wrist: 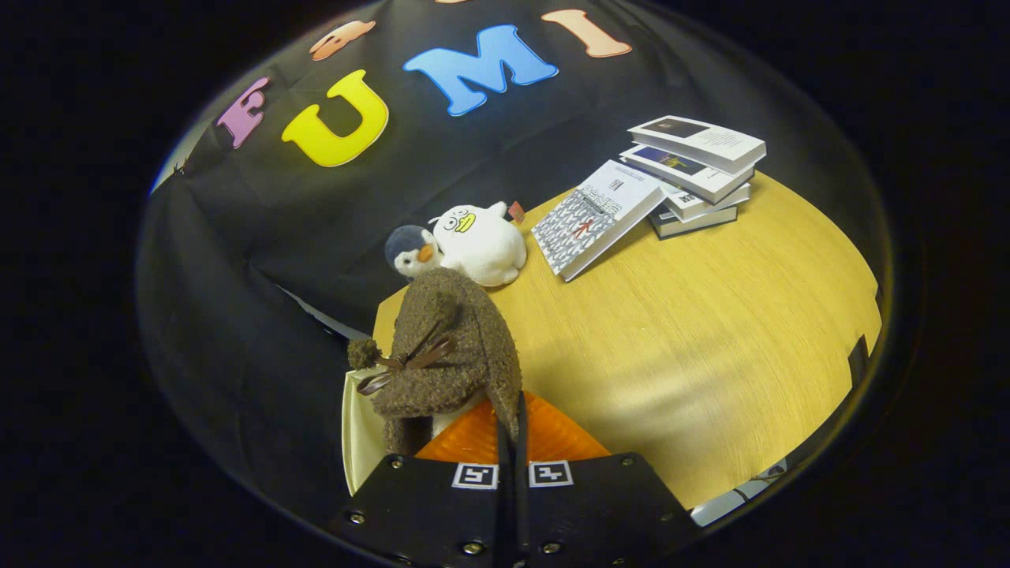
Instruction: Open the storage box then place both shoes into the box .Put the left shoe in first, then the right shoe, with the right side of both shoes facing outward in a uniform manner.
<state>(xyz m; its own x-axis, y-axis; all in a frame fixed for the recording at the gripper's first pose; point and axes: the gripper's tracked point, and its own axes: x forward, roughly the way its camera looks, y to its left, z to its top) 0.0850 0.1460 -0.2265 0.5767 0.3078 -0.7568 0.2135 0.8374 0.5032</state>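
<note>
Gripper [511, 442]: fingers drawn close together, pinching the edge of one shoe [450, 347], a brown fuzzy slipper with a dark ribbon bow. The shoe hangs from the fingers, lifted off the table [694, 331].

Box [359, 430]: a pale wall shows just beside and below the shoe, near the table's corner. Lid position cannot be told.

Step in hand, as judged: carrying a shoe to the box. Left or right cannot be told from this angle.

Next move calls for: lowering the shoe past the pale wall with its right side turned outward, then parting the fingers.

Count:
- shoes: one
- plush toys: two, a white duck [483, 241] touching a grey penguin [410, 251], beyond the shoe
- books [694, 170]: about five, one leaning on a stack, well apart from the shoe
</note>
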